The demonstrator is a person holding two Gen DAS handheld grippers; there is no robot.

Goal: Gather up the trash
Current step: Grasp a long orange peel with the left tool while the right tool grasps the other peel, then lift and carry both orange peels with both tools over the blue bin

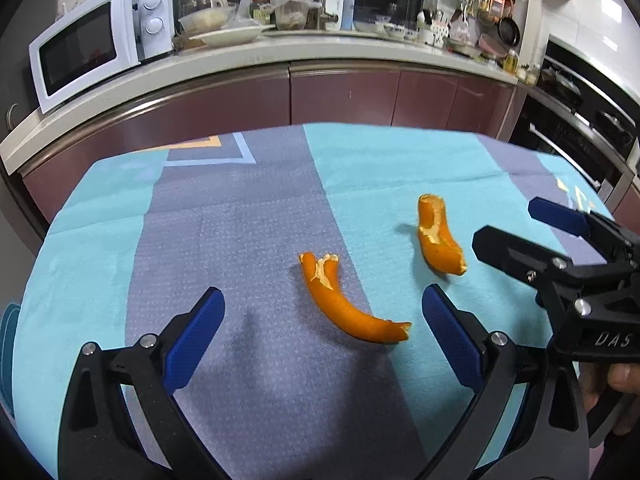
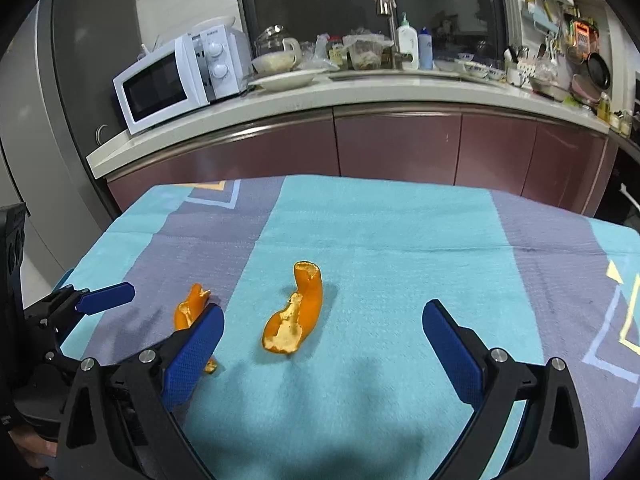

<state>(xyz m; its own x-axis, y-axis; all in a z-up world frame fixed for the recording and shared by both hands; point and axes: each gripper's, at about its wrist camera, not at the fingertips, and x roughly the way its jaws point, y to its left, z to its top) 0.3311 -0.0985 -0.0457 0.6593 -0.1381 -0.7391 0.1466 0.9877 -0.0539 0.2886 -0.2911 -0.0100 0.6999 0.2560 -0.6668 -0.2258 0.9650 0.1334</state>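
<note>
Orange peels [image 1: 352,304] [image 2: 298,312] lie thin (curled) on cloth; wide-spread left gripper [image 1: 322,320] and right gripper [image 2: 322,330] fingers may snag fabric.

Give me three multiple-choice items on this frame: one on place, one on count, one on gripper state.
1. Where does the long curved orange peel lie?
A. on the grey band of the tablecloth
B. on the kitchen counter
C. inside the microwave

2. How many orange peel pieces are on the table?
A. one
B. two
C. four

3. What is the state of the left gripper?
A. shut on a peel
B. open, holding nothing
C. shut and empty

Answers: 1 A, the peel rests on the grey strip; 2 B, only the long peel and the shorter peel show; 3 B, its blue fingers stand wide apart above the cloth.
</note>
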